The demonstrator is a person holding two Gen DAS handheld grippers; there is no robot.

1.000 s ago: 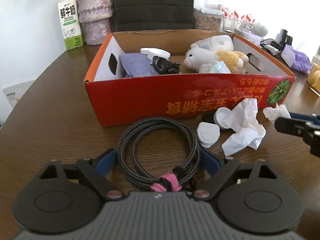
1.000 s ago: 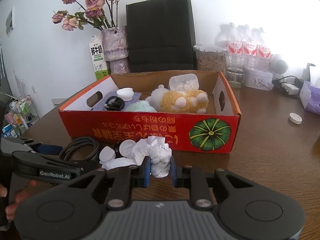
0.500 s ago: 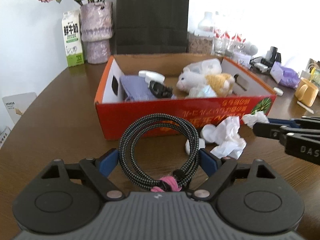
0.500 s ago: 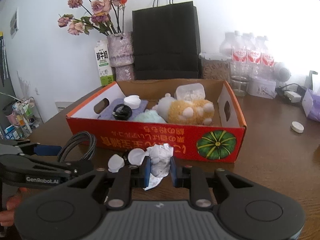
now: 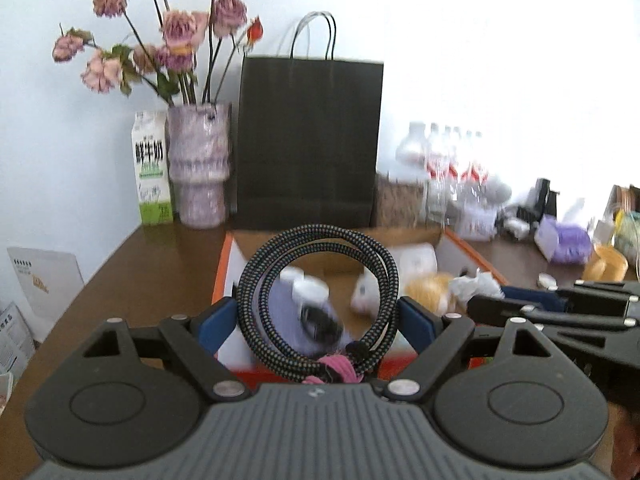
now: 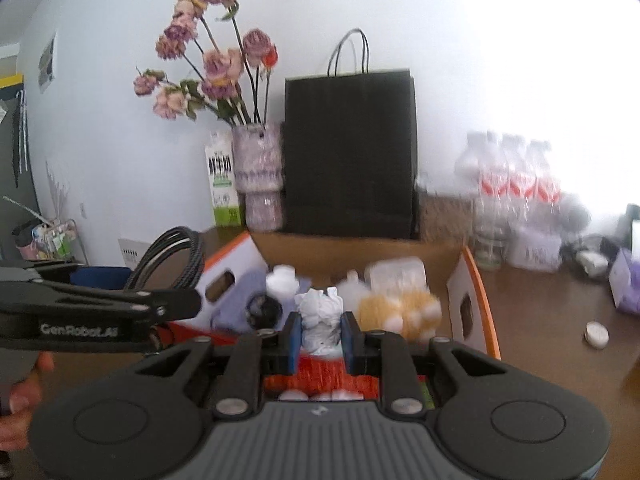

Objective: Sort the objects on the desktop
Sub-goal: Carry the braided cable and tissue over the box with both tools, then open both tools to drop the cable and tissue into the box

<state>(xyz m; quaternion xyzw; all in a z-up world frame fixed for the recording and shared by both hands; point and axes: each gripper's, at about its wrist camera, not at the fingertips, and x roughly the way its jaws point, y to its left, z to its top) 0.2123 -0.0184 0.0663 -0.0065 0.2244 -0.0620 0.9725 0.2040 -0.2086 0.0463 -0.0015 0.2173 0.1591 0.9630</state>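
The left hand-held gripper [image 5: 318, 320] pinches a black braided coiled cable [image 5: 318, 304] upright, its pink-tied end at six o'clock; the right hand-held gripper [image 6: 320, 336] squeezes crumpled white tissue [image 6: 320, 314].

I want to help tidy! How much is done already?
Done: a plush toy and bits lie in the orange box. In hand: the left hand-held gripper holds a coiled cable, the right hand-held gripper a crumpled tissue. Left: a white cap on the table.
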